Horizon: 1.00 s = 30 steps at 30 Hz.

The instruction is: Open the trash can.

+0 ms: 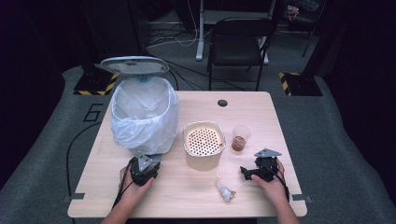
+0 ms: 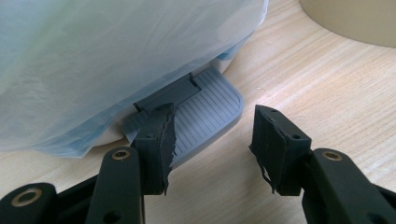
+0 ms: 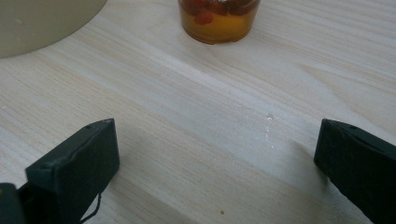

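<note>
Pedal bin point(image 1: 144, 114), bag-lined, lid up, stands at the table's point(image 1: 261, 196) left rear. Left claw point(image 2: 212, 140) sits at its grey pedal point(image 2: 205, 109), jaws apart and empty, one jaw over the pedal; probably this pressing keeps the lid raised. Right claw point(image 3: 215, 158) wide open, empty, near the front right corner; cup point(image 3: 217, 18) of amber liquid lies ahead of it, well apart. Crumpled wrapper point(image 1: 224, 190) near the front edge, between the hands.

Table lit overhead; dark surroundings; sharp close-ups.
</note>
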Available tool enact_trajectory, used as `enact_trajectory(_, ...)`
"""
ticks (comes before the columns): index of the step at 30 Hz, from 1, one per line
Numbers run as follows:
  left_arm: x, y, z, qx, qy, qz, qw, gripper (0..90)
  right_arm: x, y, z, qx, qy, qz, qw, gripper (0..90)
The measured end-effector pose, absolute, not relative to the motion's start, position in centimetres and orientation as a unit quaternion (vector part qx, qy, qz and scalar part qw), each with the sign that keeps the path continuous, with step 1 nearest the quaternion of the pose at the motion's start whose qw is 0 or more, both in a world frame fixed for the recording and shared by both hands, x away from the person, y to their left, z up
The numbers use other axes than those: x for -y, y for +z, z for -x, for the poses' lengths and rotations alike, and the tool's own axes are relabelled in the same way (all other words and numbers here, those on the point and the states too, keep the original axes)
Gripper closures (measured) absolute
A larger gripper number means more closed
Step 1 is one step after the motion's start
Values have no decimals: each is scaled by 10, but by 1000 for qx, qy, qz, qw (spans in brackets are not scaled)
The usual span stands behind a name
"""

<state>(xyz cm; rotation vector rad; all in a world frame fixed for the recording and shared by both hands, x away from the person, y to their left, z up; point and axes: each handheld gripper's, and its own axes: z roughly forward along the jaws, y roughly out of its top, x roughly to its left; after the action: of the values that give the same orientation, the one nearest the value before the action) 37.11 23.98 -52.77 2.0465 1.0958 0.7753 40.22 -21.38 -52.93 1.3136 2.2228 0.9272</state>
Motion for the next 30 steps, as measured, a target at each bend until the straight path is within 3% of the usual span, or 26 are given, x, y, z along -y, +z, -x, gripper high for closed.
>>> enact_trajectory(19, -241, -528, -371, -418, 296, -787, 344, 494, 213, -529, -402, -793, 332, -471, 199, 7)
enact_trajectory(20, -241, -528, -372, -418, 295, -787, 345, 494, 212, -529, -401, -788, 334, -477, 199, 32)
enact_trajectory(23, -242, -527, -372, -420, 291, -787, 346, 494, 213, -524, -400, -783, 346, -479, 195, 265)
enact_trajectory(25, -242, -527, -372, -421, 289, -786, 347, 494, 213, -517, -397, -772, 360, -500, 158, 308)
enact_trajectory(30, -242, -527, -372, -420, 291, -787, 346, 494, 205, -506, -383, -781, 365, -481, 158, 300)
